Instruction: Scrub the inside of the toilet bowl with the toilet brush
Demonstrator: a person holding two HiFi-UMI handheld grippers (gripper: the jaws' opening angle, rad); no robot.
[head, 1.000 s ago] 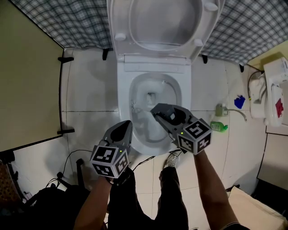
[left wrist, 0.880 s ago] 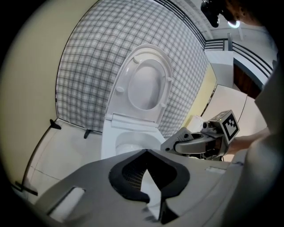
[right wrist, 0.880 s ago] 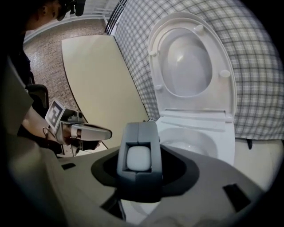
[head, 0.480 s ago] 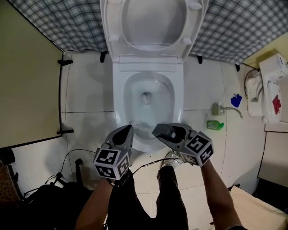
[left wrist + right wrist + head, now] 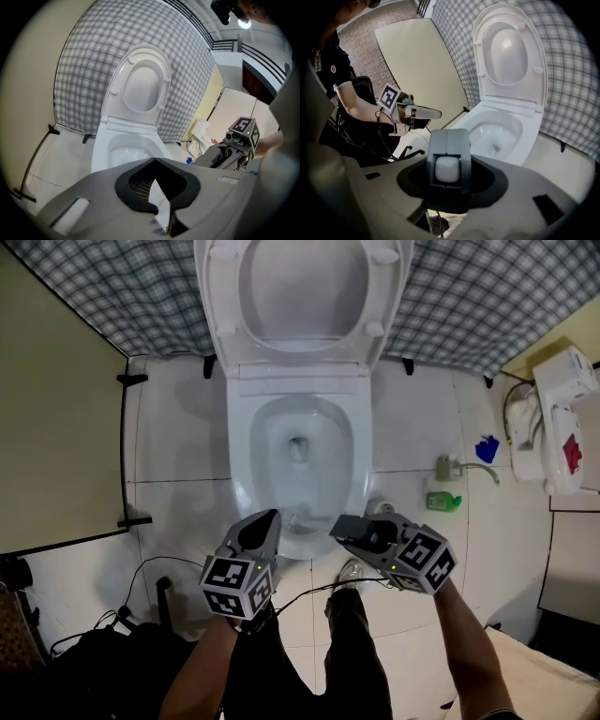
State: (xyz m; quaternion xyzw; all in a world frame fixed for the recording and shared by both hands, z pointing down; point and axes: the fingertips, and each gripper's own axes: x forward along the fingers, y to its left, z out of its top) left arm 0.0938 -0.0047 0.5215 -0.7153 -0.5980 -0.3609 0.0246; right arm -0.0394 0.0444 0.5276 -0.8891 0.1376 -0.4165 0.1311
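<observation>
The white toilet's bowl [image 5: 298, 451] [image 5: 126, 152] [image 5: 497, 133] lies open ahead, seat and lid [image 5: 300, 287] raised against the checked wall. My right gripper [image 5: 339, 524] [image 5: 448, 168] hangs by the bowl's front rim, right of centre. It is shut on a grey handle with a white end [image 5: 448, 168], seen end-on, apparently the toilet brush's. Its jaws have just closed slightly further on it. A small white bit [image 5: 286, 518] at the front rim may be the brush head. My left gripper [image 5: 269, 517] [image 5: 153, 161] is shut and empty, just left of that rim.
A beige partition [image 5: 56, 427] stands to the left. A green bottle [image 5: 442, 501], a blue item [image 5: 486, 448] and a white appliance [image 5: 548, 427] sit on the floor to the right. Cables and a dark bag [image 5: 112, 652] lie behind my left arm, and my shoe [image 5: 354, 570] is below the rim.
My right gripper has drawn back from over the bowl to its front rim, carrying the handle. The left gripper has shifted only a little, staying by the rim.
</observation>
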